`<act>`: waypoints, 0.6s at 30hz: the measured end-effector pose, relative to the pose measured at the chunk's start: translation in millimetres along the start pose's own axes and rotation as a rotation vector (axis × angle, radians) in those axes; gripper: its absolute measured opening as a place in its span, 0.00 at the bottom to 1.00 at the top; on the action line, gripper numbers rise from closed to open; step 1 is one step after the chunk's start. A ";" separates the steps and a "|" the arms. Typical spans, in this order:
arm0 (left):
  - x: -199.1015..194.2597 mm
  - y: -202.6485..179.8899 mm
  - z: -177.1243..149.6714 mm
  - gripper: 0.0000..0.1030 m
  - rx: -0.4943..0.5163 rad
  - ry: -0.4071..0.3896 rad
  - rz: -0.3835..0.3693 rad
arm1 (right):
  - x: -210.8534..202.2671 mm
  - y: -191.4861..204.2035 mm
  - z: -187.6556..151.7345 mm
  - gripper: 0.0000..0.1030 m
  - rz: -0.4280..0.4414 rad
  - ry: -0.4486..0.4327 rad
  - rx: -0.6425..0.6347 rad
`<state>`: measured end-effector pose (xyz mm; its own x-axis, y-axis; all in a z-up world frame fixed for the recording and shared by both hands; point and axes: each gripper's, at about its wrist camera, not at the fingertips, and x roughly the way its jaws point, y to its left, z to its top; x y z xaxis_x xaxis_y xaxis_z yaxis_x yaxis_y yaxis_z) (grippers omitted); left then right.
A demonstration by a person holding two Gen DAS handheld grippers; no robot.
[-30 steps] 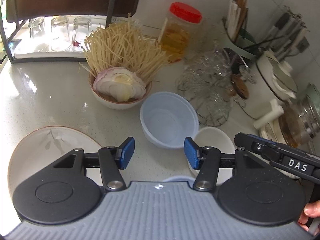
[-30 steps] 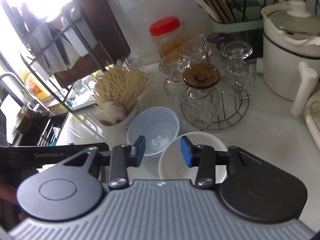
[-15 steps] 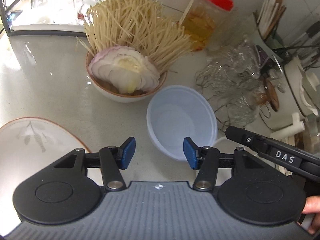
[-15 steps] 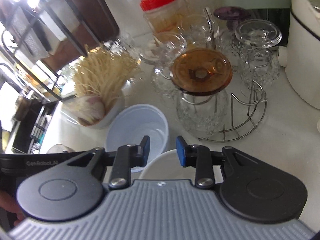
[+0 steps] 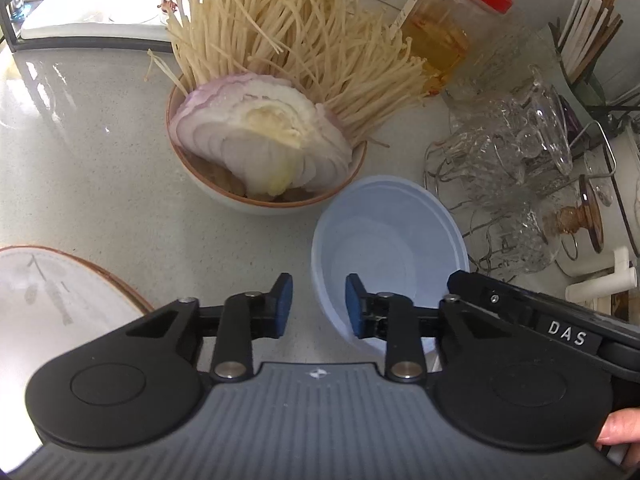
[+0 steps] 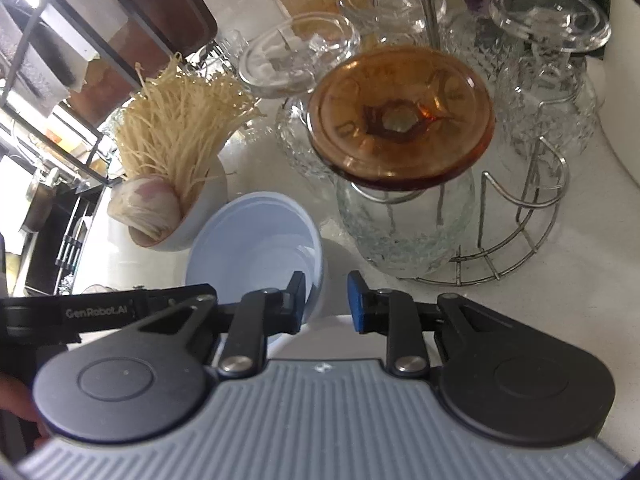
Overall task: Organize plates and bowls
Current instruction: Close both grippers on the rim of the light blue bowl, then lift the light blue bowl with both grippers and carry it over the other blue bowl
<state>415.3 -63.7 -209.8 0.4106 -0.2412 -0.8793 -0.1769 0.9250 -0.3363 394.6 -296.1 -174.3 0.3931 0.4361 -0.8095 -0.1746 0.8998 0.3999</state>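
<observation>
A pale blue bowl (image 5: 392, 248) stands empty on the white counter. My left gripper (image 5: 319, 304) straddles its left rim, one pad inside and one outside. The jaws are closing and the pads are not pressing on the rim. In the right wrist view the blue bowl (image 6: 256, 240) sits just beyond a white bowl (image 6: 320, 328), of which only the far rim shows. My right gripper (image 6: 326, 298) is closing over the blue bowl's right wall and that white rim, with gaps still showing. A brown-rimmed plate (image 5: 60, 292) lies at the left.
A brown-rimmed bowl (image 5: 200, 188) holding half an onion and enoki mushrooms touches the blue bowl's far-left side. A wire rack (image 6: 520, 236) with upturned glasses and an amber lid (image 6: 400, 120) stands to the right. A red-lidded jar (image 5: 440, 28) and a chopstick holder (image 5: 588, 40) stand behind.
Both grippers have come down and forward to the blue bowl, and their jaws have narrowed. The white bowl has slipped almost out of sight under the right gripper.
</observation>
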 end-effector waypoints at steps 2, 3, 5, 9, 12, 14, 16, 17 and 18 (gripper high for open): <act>2.0 0.7 1.5 0.19 -0.004 -0.005 -0.002 | 3.1 0.7 1.3 0.21 0.007 0.009 -0.005; 2.1 0.9 1.7 0.16 -0.006 -0.008 -0.003 | 4.4 1.2 1.5 0.18 0.011 0.012 -0.010; 2.1 0.4 1.7 0.12 -0.003 -0.007 -0.017 | 6.6 4.1 2.5 0.13 0.016 0.015 -0.021; 0.3 -1.2 6.0 0.11 0.000 -0.011 -0.029 | 6.3 8.3 4.1 0.12 0.001 0.010 -0.035; -3.3 -4.0 7.4 0.11 0.005 -0.018 -0.031 | 2.6 6.7 5.3 0.12 0.017 0.011 -0.031; -6.1 -6.3 6.7 0.11 0.016 -0.021 -0.029 | -1.6 7.5 5.6 0.12 0.018 0.007 -0.041; -9.4 -7.0 5.9 0.11 0.014 -0.020 -0.034 | -5.0 7.6 5.8 0.12 0.021 0.007 -0.038; -11.1 -6.5 5.6 0.11 0.010 -0.020 -0.039 | -7.1 7.8 6.3 0.12 0.021 0.005 -0.037; -12.8 -6.9 5.3 0.11 0.008 -0.021 -0.041 | -9.2 8.5 6.3 0.12 0.022 0.002 -0.035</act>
<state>416.0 -65.4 -194.5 0.4362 -0.2727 -0.8575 -0.1528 0.9167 -0.3692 395.2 -292.5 -160.8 0.3870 0.4558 -0.8016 -0.2150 0.8899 0.4023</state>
